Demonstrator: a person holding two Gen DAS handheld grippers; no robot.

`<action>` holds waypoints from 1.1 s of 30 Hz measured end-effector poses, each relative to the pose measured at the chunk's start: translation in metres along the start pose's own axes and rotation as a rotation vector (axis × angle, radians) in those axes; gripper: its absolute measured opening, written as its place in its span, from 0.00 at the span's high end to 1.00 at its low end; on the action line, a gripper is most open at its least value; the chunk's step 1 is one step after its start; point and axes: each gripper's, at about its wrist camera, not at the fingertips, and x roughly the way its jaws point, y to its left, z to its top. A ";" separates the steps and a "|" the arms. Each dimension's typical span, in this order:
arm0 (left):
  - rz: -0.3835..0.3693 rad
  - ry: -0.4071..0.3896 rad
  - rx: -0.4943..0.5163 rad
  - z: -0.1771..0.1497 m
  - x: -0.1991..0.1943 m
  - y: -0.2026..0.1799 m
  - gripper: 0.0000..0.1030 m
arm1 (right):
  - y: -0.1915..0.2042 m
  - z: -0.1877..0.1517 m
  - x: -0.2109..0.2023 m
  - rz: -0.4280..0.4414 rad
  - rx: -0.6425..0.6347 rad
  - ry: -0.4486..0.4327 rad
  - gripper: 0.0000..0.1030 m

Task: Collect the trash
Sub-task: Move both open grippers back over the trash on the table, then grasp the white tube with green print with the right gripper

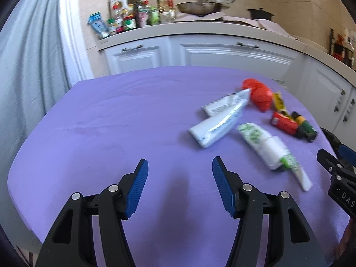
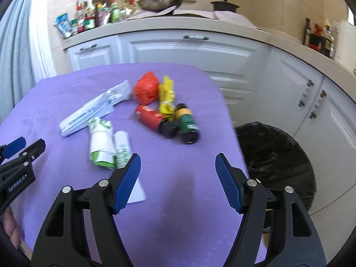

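Note:
Trash lies on a purple-covered table (image 1: 111,120) (image 2: 178,200): a white carton (image 1: 219,123) (image 2: 89,114), a white and green wrapper (image 1: 267,146) (image 2: 102,144), a crumpled red bag (image 1: 259,93) (image 2: 146,89), a yellow wrapper (image 1: 279,101) (image 2: 166,98), a red can (image 1: 283,122) (image 2: 150,116) and a green bottle (image 1: 306,128) (image 2: 187,122). My left gripper (image 1: 180,166) is open and empty above bare cloth, left of the pile. My right gripper (image 2: 178,162) is open and empty, near the wrapper and short of the bottle. A black-lined bin (image 2: 276,162) stands right of the table.
White kitchen cabinets (image 1: 200,53) (image 2: 189,51) run behind the table, with jars and bottles (image 1: 129,20) and a pan (image 1: 198,7) on the counter. A grey curtain (image 1: 29,66) hangs at the left. Each gripper shows in the other's view, the right (image 1: 340,169) and the left (image 2: 20,155).

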 end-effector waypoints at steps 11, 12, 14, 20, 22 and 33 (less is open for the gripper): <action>0.064 0.032 -0.073 -0.005 0.012 0.045 0.42 | 0.029 -0.004 0.023 0.044 -0.072 0.114 0.50; 0.063 0.035 -0.077 -0.004 0.012 0.046 0.42 | 0.029 -0.005 0.024 0.051 -0.070 0.118 0.52; 0.058 0.036 -0.080 -0.004 0.013 0.046 0.42 | 0.029 -0.005 0.023 0.060 -0.072 0.118 0.60; 0.037 0.034 -0.071 -0.003 0.012 0.038 0.42 | 0.029 -0.007 0.019 0.070 -0.083 0.110 0.81; 0.030 0.031 -0.064 -0.003 0.011 0.034 0.42 | 0.026 -0.007 0.016 0.070 -0.074 0.102 0.82; -0.052 0.012 -0.009 0.003 0.000 -0.008 0.40 | -0.016 0.002 -0.012 -0.007 -0.006 0.002 0.82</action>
